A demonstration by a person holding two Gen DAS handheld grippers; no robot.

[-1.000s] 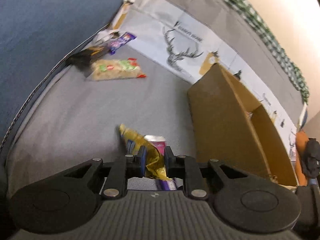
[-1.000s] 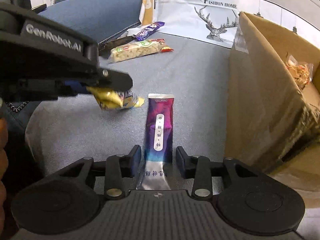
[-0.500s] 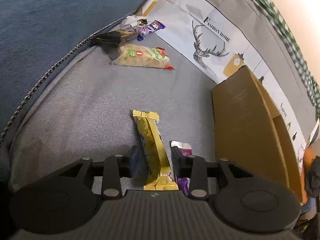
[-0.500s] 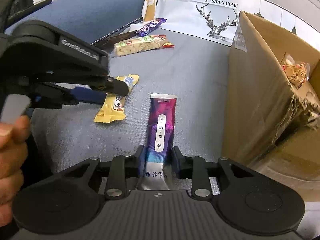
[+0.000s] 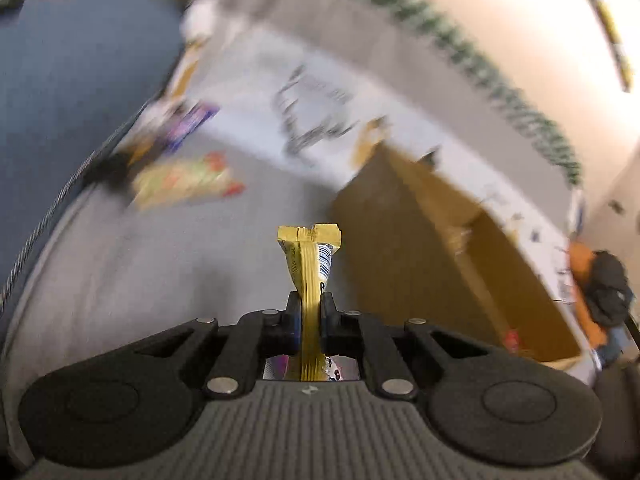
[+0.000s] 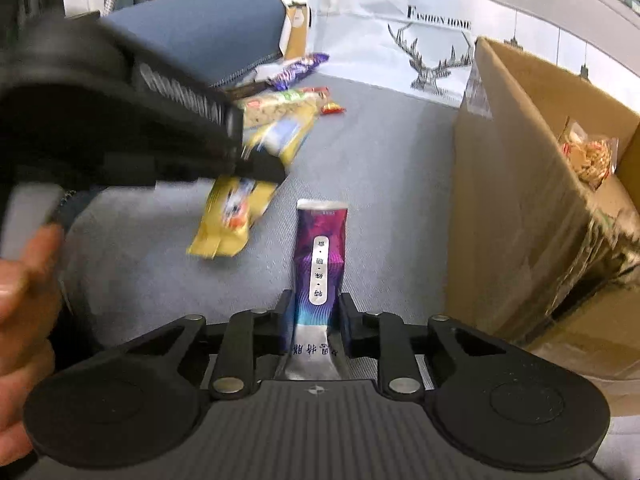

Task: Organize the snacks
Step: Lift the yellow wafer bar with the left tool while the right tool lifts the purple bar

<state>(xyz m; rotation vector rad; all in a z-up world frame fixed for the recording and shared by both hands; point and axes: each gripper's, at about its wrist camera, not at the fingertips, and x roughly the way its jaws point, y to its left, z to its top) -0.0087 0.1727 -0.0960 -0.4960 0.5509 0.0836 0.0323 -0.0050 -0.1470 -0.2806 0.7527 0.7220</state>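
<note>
My left gripper (image 5: 310, 310) is shut on a yellow snack bar (image 5: 309, 264) and holds it above the grey cushion; the bar also shows blurred in the right wrist view (image 6: 236, 208), hanging from the left gripper (image 6: 256, 168). My right gripper (image 6: 314, 312) is shut on a purple snack packet (image 6: 320, 260) that lies on the cushion. An open cardboard box (image 6: 532, 184) stands to the right, with a bagged snack (image 6: 588, 156) inside; the box also shows in the left wrist view (image 5: 432, 248).
A nougat bar (image 6: 280, 106) and a purple wrapper (image 6: 296, 70) lie at the back left by a blue cushion (image 6: 200, 40). A white bag with a deer print (image 6: 420, 52) stands behind. An orange and black object (image 5: 600, 288) sits beyond the box.
My left gripper has shut on the yellow bar and lifted it off the cushion, swinging towards the box. My right gripper has closed on the purple packet.
</note>
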